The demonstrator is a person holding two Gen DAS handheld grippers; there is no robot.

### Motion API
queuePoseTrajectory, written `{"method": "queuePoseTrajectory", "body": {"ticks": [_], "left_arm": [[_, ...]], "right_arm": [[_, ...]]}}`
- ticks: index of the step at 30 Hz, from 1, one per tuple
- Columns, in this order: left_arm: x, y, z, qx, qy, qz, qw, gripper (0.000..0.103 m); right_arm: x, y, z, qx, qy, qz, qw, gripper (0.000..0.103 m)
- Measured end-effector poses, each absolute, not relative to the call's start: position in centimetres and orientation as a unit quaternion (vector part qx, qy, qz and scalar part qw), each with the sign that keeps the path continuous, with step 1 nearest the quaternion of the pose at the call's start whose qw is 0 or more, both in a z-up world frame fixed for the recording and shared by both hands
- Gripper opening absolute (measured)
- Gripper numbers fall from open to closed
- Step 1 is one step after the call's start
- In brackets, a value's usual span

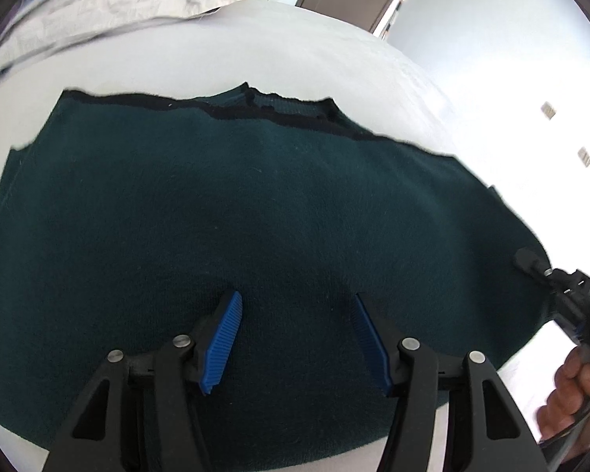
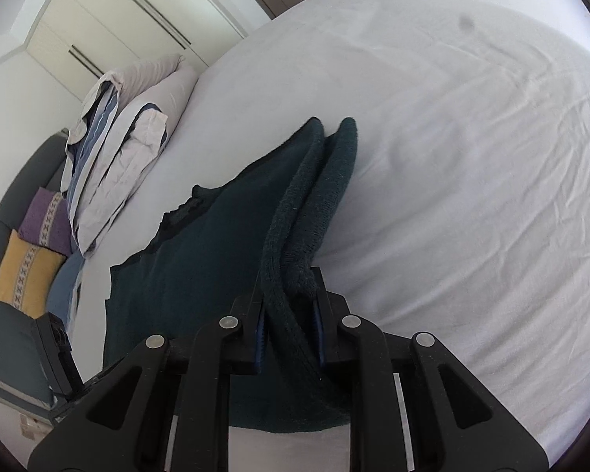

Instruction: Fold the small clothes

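A dark green knit sweater (image 1: 255, 204) lies spread on a white bed sheet (image 1: 295, 51), collar at the far edge. My left gripper (image 1: 297, 334) hovers over its near part, open and empty, blue pads wide apart. My right gripper (image 2: 289, 314) is shut on a bunched fold of the sweater (image 2: 306, 204) at its right side and lifts it off the sheet (image 2: 472, 157). The right gripper also shows in the left wrist view (image 1: 562, 295), held by a hand at the sweater's right edge.
Folded bedding and pillows (image 2: 114, 157) are stacked at the head of the bed, also showing in the left wrist view (image 1: 110, 4). Purple (image 2: 45, 216) and yellow (image 2: 23, 271) cushions lie beside them. A wardrobe (image 2: 129, 11) and a door stand behind.
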State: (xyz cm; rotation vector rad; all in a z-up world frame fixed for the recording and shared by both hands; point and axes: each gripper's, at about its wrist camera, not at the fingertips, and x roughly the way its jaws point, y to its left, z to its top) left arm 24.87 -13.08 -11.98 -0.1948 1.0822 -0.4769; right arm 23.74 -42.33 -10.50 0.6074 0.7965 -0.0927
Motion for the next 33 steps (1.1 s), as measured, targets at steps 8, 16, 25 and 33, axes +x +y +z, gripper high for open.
{"method": "queuePoseTrajectory", "body": {"ticks": [8,16,25,33], "left_arm": [[26.7,-5.2,-10.2,-0.277,0.497,-0.247,0.784,0.06],[29.1,-5.1,-11.8,-0.31,0.528,-0.263,0.746,0.076],[30.8,-9.4,-11.1,-0.239,0.561,-0.261,0.748,0.075],[30.6,-11.6,-11.1,-0.181,0.573,-0.244,0.761,0.033]], "right_arm": [[26.7,-28.2,-5.6,0.111,0.4,0.049,0.908,0.016],[28.2,-20.7,-11.1,0.033,0.461,0.093,0.882,0.017],[21.8,-23.6,-8.9,0.079,0.429,0.162,0.885,0.066],[13.9,-33.1,-9.4,0.248,0.371,0.131,0.885,0.065]]}}
